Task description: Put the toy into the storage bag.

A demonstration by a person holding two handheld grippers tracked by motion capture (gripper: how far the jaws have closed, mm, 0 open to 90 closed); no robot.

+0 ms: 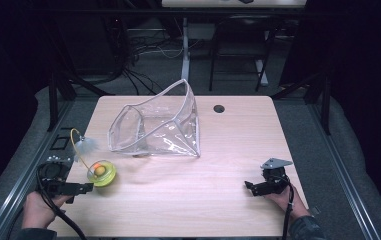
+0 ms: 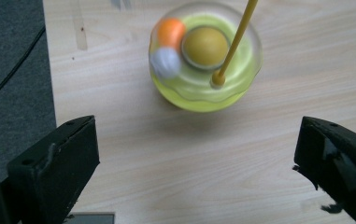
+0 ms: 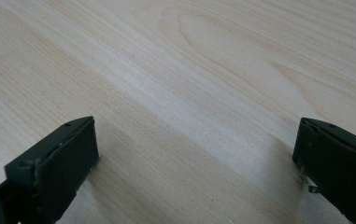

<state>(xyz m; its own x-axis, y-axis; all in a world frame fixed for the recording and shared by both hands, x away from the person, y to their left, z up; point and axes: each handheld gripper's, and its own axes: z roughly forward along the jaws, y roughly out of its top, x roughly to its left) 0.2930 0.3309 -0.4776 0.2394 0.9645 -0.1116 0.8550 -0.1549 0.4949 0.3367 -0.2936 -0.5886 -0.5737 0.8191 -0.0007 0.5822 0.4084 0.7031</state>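
On the left side of the light wooden table (image 1: 188,190), near its front edge, we have the small yellow-green domed toy (image 1: 101,173) with a thin yellow wand rising from it to a white feather tuft (image 1: 85,145). Our left gripper (image 1: 80,189) sits just beside it, jaws wide apart and holding nothing; in the left gripper view the toy (image 2: 205,56) lies ahead and between the jaws, with an orange ball and a white ball under its clear dome. Our right gripper (image 1: 252,188) rests well apart at the right front of the table, jaws also apart over bare wood. Behind the toy lies the clear plastic zip pouch (image 1: 155,125), its mouth gaping.

We judge the risks this way: the dome is smooth and rounded, so jaws closing high on it may squeeze it out and send it skidding. The springy wand could snag a jaw or catch the pouch rim and tip the toy.
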